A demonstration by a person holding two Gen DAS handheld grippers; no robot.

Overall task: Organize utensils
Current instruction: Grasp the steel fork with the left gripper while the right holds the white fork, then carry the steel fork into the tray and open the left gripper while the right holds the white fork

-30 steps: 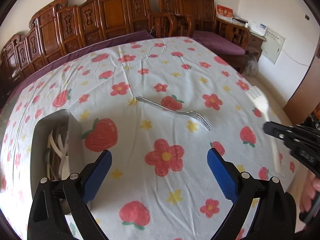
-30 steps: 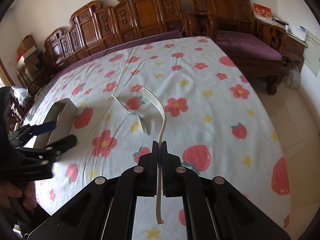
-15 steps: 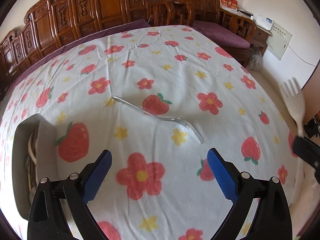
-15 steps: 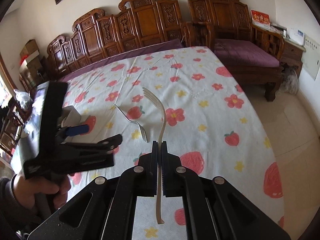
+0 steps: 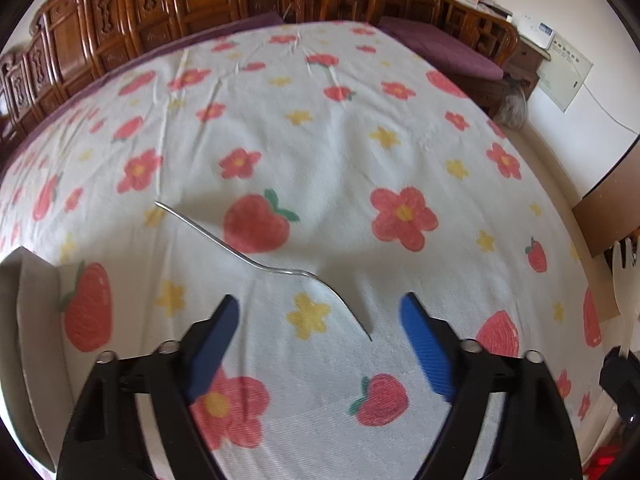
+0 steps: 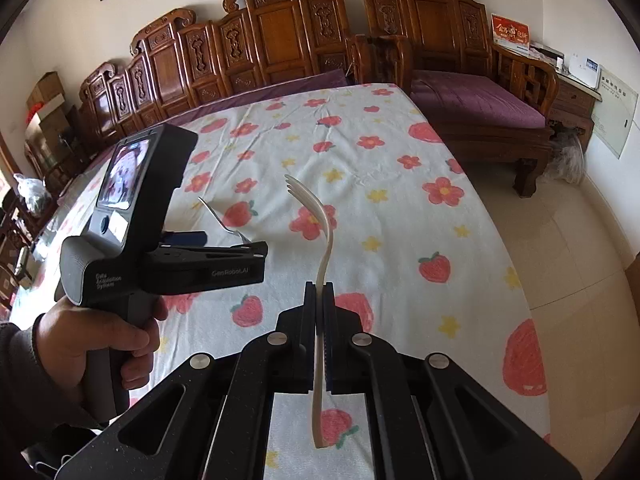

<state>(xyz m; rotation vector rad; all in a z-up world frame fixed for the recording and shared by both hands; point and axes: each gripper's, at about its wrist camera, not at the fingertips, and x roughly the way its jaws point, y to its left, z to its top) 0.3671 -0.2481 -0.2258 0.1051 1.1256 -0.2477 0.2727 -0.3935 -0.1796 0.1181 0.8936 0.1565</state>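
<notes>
A metal fork (image 5: 276, 269) lies on the flowered tablecloth (image 5: 360, 152), handle toward the far left. My left gripper (image 5: 320, 304) hangs low over it, and the tine end sits between the blue pads (image 5: 424, 344). The jaws are closing and neither pad touches the fork. In the right wrist view a hand (image 6: 100, 344) holds the left gripper (image 6: 236, 245) over the metal fork (image 6: 218, 216). My right gripper (image 6: 319, 292) is shut on a cream plastic fork (image 6: 325, 236), tines up, above the table's near right part. The plastic fork (image 5: 624, 280) also shows at the left wrist view's right edge.
A white utensil tray (image 5: 32, 320) sits at the table's left edge. Carved wooden benches (image 6: 280, 40) with a purple cushion (image 6: 472, 100) line the far side and right. Tile floor (image 6: 580, 240) lies beyond the table's right edge.
The left gripper has come forward and down over the metal fork, and its jaws have narrowed. The tray has slid toward the left edge of its view. The right gripper has stayed put.
</notes>
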